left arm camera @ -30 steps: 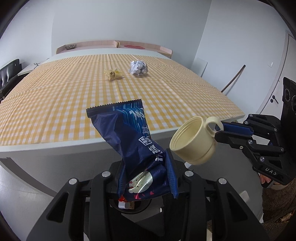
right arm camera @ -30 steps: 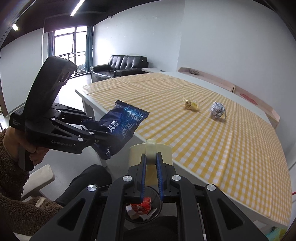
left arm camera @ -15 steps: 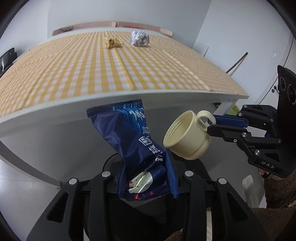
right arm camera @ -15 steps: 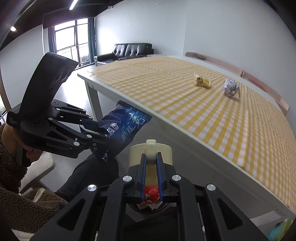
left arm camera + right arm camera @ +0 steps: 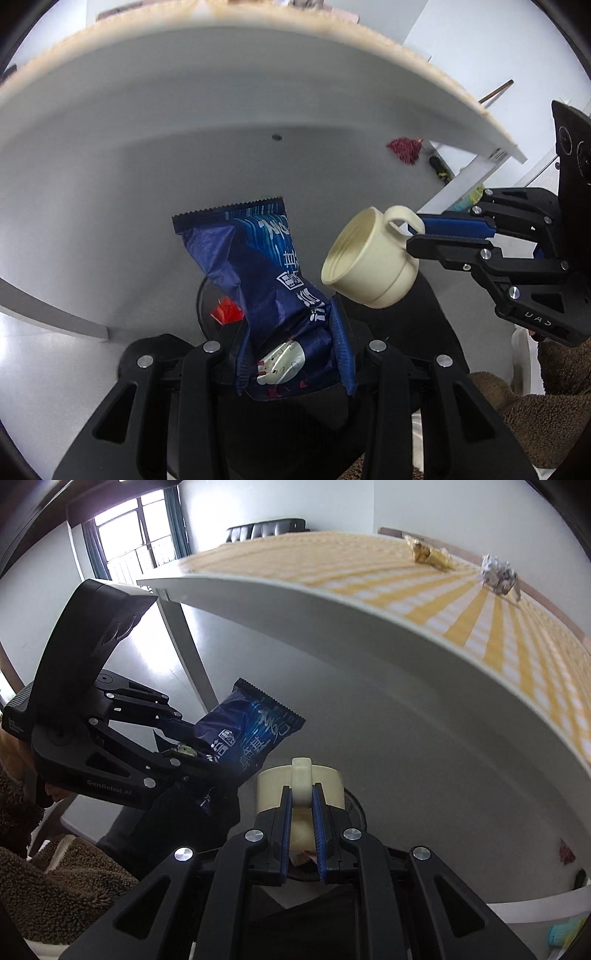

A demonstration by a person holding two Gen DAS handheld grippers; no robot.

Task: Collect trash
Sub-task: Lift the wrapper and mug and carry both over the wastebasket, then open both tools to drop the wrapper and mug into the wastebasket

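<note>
My left gripper (image 5: 291, 354) is shut on the lower end of a dark blue snack bag (image 5: 258, 266), which stands up between its blue pads. My right gripper (image 5: 302, 812) is shut on the handle of a cream cup (image 5: 269, 786). The cup (image 5: 369, 266) hangs on its side, mouth toward the bag, held by the right gripper (image 5: 417, 236). Both are below the table edge, over a dark round bin (image 5: 202, 295) with a red wrapper (image 5: 227, 310) inside. A crumpled paper ball (image 5: 496, 572) and a gold wrapper (image 5: 428, 552) lie on the checked tablecloth (image 5: 480, 627).
The pale table underside (image 5: 184, 129) arches over both grippers, and a table leg (image 5: 184, 646) stands at the left. A red duster head (image 5: 404, 149) lies on the floor beyond. A person's brown fleece sleeve (image 5: 554, 369) is close at the right. A black sofa (image 5: 266, 528) stands far back.
Both grippers have sunk from above the table top to below its edge and tilted downward. The bag and the cup stay held. The bin and its red wrapper have come closer.
</note>
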